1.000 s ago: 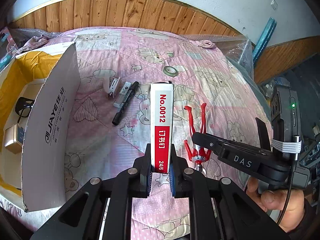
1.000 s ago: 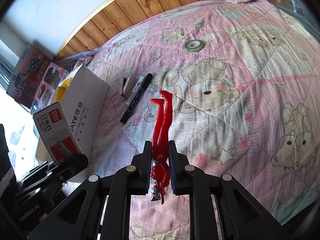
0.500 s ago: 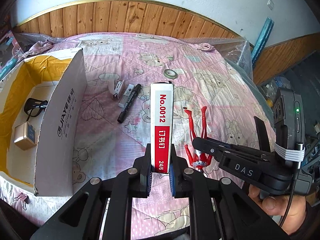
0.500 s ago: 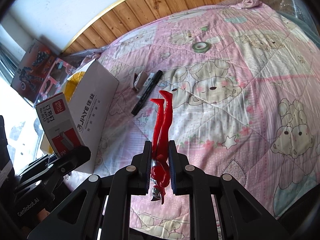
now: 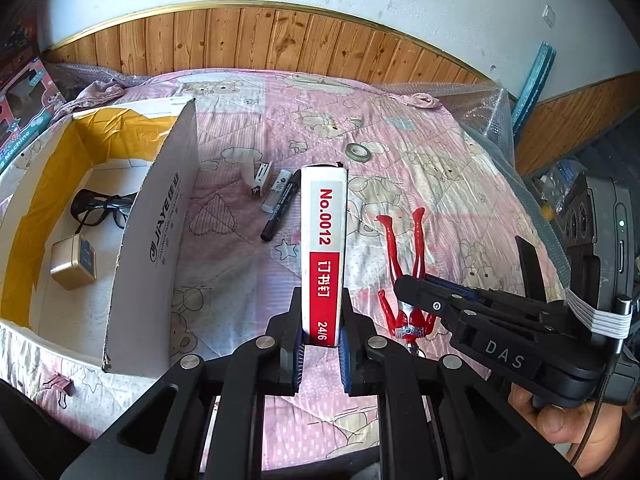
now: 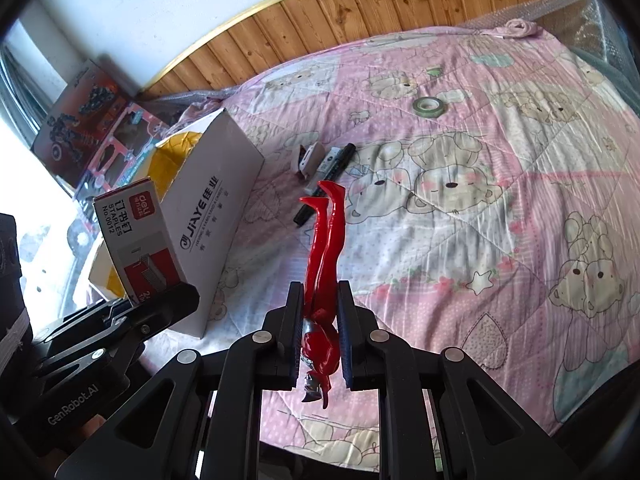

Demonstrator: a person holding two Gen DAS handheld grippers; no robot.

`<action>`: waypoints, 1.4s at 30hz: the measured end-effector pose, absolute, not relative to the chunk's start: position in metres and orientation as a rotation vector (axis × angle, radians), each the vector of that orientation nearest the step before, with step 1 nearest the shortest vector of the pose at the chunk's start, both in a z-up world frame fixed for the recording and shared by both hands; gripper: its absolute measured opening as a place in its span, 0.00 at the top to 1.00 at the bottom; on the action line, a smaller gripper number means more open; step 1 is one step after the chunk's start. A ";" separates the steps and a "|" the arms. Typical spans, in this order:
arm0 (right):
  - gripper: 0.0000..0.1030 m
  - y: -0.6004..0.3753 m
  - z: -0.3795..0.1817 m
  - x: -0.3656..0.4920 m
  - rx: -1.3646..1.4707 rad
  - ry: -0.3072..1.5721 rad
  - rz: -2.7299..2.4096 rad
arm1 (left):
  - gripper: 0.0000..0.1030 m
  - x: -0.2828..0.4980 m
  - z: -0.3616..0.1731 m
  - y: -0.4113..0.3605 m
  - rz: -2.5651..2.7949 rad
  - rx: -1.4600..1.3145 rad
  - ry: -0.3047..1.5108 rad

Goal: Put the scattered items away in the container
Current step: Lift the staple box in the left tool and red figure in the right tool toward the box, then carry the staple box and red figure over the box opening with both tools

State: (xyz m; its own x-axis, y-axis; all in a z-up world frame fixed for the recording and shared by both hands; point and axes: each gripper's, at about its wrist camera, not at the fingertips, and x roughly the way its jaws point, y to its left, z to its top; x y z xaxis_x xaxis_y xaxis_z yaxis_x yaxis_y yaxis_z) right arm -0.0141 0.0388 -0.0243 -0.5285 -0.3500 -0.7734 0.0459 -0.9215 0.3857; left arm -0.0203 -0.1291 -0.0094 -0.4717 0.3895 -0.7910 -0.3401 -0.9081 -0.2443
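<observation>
While both grippers hang above the bed with their loads, nothing has yet gone into the box. Nearest, the left gripper (image 5: 319, 354) clamps a white and red staple box (image 5: 323, 252) upright by its lower end, narrow face to the camera; this end grip probably leaves the length free to lower into the container. It reads "No.0012", "24/6", and, in the right view, "deli" and "STAPLES". Beside it, the right gripper (image 6: 319, 334) pinches a red toy figure (image 6: 323, 248) at the torso, head toward the camera, legs pointing away. This gripper's body reads "DAS"; the other's reads "GenRobot.AI".

Farther left stands the open cardboard box (image 5: 160, 240), its raised flap printed "JiAYE". Inside lie black glasses (image 5: 100, 210) and a small gold box (image 5: 74, 264).

Beyond, on the pink bear-print quilt (image 5: 420, 176), a black marker (image 5: 280, 210), a small white stapler-like item (image 5: 258, 176) and, farthest, a green tape roll (image 5: 358, 153) still wait. A pink binder clip (image 5: 60, 386) lies near the box's front corner.
</observation>
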 end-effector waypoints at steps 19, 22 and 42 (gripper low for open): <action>0.85 -0.007 0.001 -0.010 1.325 -0.316 -2.514 | 0.86 -0.014 0.000 -0.166 2.417 -1.272 -0.177; 0.85 -0.013 0.005 -0.010 1.315 -0.293 -2.515 | 0.86 -0.013 0.004 -0.172 2.423 -1.260 -0.195; 0.85 -0.060 0.043 -0.022 1.200 -0.174 -2.474 | 0.86 -0.016 0.020 -0.230 2.506 -1.228 -0.323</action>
State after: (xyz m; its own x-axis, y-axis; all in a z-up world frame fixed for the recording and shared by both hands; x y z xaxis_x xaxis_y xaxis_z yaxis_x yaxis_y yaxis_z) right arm -0.0221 -0.0602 0.0431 -0.5608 -0.3918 -0.7294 0.2858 -0.9184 0.2736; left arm -0.0163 -0.2303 0.0200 -0.5733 0.3890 -0.7211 -0.1936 -0.9195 -0.3421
